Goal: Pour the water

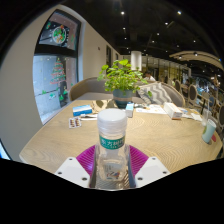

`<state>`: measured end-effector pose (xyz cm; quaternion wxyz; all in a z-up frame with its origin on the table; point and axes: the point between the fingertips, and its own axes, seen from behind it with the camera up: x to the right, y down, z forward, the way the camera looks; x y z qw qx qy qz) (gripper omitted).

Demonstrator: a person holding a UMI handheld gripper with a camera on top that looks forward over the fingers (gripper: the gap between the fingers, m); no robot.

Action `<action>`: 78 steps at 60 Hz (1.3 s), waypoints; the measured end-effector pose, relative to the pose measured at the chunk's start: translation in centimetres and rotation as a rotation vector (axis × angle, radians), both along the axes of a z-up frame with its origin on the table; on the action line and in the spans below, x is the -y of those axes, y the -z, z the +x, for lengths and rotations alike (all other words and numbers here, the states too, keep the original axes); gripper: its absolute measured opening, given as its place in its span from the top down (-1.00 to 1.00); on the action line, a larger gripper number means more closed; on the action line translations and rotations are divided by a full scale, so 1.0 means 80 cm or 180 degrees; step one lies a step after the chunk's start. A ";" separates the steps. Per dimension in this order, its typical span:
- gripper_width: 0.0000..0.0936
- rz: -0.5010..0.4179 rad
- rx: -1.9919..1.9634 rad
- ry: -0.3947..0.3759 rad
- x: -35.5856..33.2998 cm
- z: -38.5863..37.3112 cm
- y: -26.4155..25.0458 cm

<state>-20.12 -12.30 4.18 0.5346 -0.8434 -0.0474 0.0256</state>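
The gripper is holding a clear plastic water bottle between its two fingers, the pink pads pressing in on either side of the bottle's lower body, so the jaws are standing narrow and closed on it. The bottle is standing upright with its white cap on top and a green label around its middle; whether the cap is screwed tight or merely resting cannot be told. Beyond the bottle a round wooden table is spreading out, carrying a potted plant near its middle, some papers and small boxes off to one side, and a few small items that are too small to name by the far rim. No cup or glass is showing clearly as a place to pour into. I judge that the task is sitting at its early stage: the bottle is being gripped and carried, and pouring is not yet under way, since the bottle is not tilting at all. The next move is calling for a receiving vessel to be found and the bottle brought over it, then tipped slowly; if the cap is on, it is going to need removing first. The grip is low, so the tilt is wanting care against slipping.
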 end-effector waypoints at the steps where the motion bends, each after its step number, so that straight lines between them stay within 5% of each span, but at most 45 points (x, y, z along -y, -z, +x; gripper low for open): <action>1: 0.05 -0.0008 0.0015 0.0003 0.001 0.001 0.000; 19: 0.14 0.0089 -0.0396 0.0040 -0.006 0.043 -0.104; 40: 0.15 -0.0045 -0.3019 0.0220 -0.064 0.216 -0.237; 62: 0.15 -0.0242 -0.5698 0.0885 -0.104 0.457 -0.197; 78: 0.15 -0.0453 -0.6377 0.1213 -0.109 0.501 -0.140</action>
